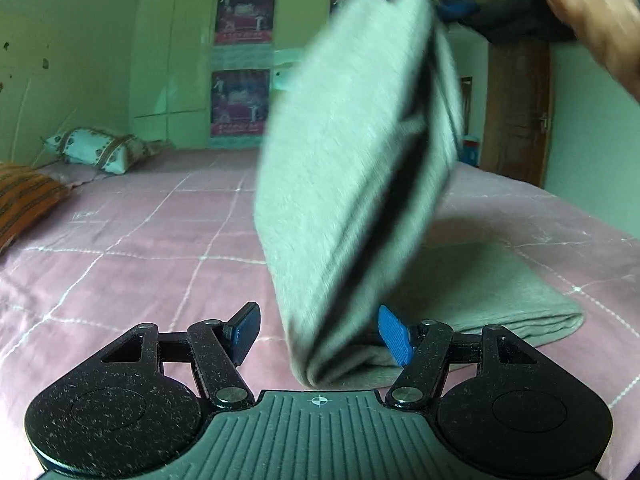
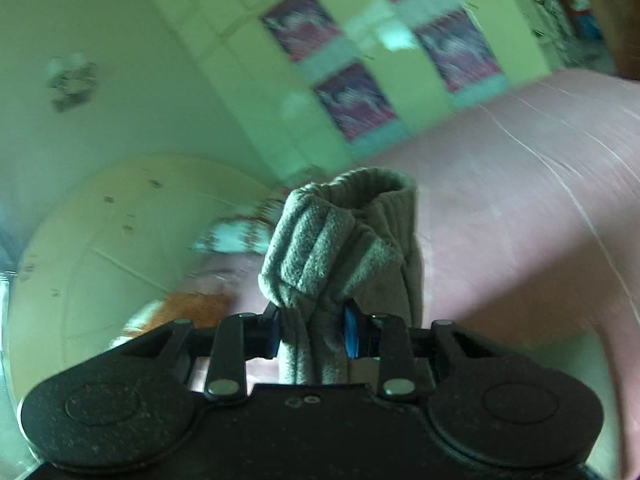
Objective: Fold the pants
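Grey pants [image 1: 352, 168] hang doubled from our right gripper [image 2: 312, 332], clenched on the bunched cuffs; our left gripper [image 1: 320, 336] gapes beside their lower fold above the bed [image 1: 132, 248]. Folding remains.

The right gripper [image 2: 310, 338] is at the bottom centre of the frame, and its two fingers are closed on the grey pants [image 2: 340, 248]. The ribbed cuff of the pants stands bunched just above the fingers. At the right is the pink bedspread [image 2: 520, 200], blurred. In the upper centre are green cupboard doors [image 2: 248, 72] with posters.
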Action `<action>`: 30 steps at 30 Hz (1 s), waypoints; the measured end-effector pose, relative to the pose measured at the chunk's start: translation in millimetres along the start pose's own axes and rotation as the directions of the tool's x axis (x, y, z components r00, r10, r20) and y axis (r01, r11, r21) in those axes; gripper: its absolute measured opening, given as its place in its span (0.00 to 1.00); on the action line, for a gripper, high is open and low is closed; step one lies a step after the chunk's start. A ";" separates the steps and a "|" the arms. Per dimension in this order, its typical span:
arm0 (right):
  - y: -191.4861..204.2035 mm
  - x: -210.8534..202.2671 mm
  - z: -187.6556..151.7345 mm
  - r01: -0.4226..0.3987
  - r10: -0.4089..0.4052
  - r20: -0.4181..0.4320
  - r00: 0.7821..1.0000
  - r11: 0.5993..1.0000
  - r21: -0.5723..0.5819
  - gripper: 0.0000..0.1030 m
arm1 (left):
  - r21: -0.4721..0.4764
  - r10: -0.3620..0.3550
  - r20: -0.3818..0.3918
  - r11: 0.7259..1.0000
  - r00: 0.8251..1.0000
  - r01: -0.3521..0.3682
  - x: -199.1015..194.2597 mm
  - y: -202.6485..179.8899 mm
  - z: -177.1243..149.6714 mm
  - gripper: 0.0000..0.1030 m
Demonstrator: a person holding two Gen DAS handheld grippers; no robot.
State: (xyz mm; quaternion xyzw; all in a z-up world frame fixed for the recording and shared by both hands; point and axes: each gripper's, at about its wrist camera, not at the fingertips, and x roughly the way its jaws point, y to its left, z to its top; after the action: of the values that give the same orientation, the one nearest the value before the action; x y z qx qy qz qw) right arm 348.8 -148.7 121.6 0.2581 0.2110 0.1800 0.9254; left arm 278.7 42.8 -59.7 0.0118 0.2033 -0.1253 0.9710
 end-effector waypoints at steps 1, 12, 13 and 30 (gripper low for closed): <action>5.8 -0.7 5.1 -0.012 0.012 0.003 1.000 1.000 -0.017 0.20 | -0.005 0.003 -0.003 1.000 1.000 -0.003 1.7 -1.3 1.5 0.64; -22.0 -12.4 -8.6 0.054 -0.053 -0.017 0.998 0.998 0.031 0.19 | -0.210 0.185 -0.057 0.959 0.981 -0.193 15.9 38.0 -7.1 0.64; -26.3 -13.7 -9.4 0.063 -0.062 -0.019 0.998 0.997 0.047 0.20 | -0.217 0.182 -0.055 0.957 0.982 -0.190 16.3 41.8 -6.6 0.64; -178.5 -40.2 -120.1 0.344 -0.280 -0.231 0.932 0.885 0.315 0.19 | -0.178 0.163 -0.138 0.966 0.977 -0.187 26.9 42.6 -33.3 0.66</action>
State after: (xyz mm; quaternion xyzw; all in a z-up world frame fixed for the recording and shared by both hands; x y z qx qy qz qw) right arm 296.7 -261.3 -58.7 0.3638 0.3607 0.0104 0.8587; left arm 300.1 80.1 -102.2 -0.0554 0.2716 -0.0179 0.9606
